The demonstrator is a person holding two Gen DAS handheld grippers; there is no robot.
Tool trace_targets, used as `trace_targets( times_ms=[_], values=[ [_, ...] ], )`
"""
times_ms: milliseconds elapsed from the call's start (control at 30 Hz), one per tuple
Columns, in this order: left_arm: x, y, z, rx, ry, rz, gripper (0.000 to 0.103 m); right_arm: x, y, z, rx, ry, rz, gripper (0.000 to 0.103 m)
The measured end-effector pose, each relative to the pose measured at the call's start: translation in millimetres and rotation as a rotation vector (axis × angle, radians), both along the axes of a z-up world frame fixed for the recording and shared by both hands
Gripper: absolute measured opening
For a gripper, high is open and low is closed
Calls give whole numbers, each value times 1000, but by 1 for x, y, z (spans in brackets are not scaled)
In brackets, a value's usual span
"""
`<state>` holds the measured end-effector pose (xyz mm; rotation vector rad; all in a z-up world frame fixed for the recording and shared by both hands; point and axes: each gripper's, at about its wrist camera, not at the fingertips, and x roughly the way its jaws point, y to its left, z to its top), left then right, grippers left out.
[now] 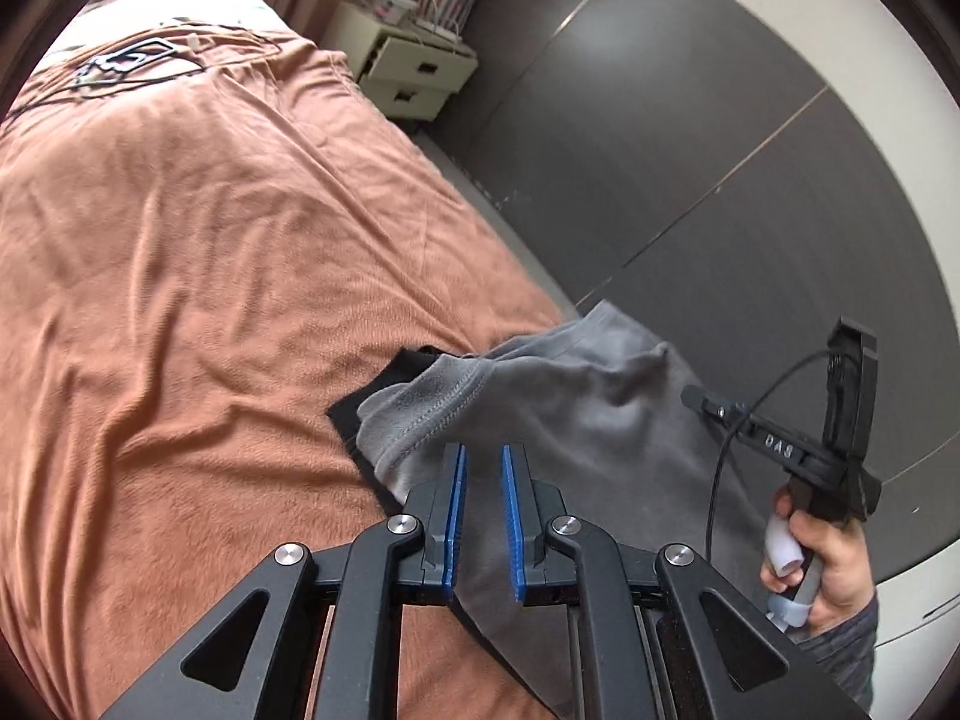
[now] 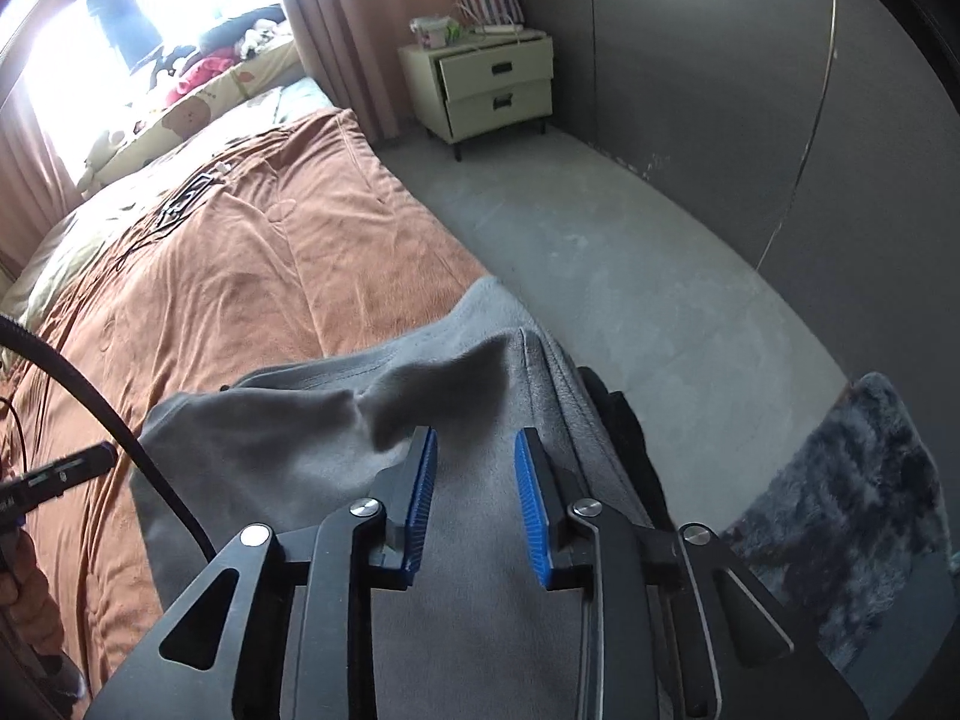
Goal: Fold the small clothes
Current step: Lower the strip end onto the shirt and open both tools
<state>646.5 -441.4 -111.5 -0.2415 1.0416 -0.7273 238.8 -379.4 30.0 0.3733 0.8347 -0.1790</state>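
Grey garment (image 1: 576, 396) on bed edge, left claw (image 1: 480, 480) pinching fold

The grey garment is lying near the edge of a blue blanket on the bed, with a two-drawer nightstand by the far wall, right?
Not quite: the blanket is orange-brown, not blue, as both wrist views show. The rest holds: the grey garment lies near its edge, and the two-drawer nightstand stands by the far wall.

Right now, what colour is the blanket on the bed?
Orange-brown blanket, plain; it shows best in the left wrist view.
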Motion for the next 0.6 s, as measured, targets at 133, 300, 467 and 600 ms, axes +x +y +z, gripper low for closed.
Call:
trace_targets(
  times_ms=[133,300,467,600],
  values=[
    [14,-15,-18,50,-19,-24,12,16,-32,-23,30,10,-29,19],
    [29,-21,-46,117,-14,-34,11,31,-34,-38,-23,53,-63,15],
    [38,-19,-61,109,9,-37,6,33,-35,-47,-21,60,-75,14],
    [35,-19,-52,131,5,-28,5,22,-36,-32,1,50,-85,14]
  ],
)
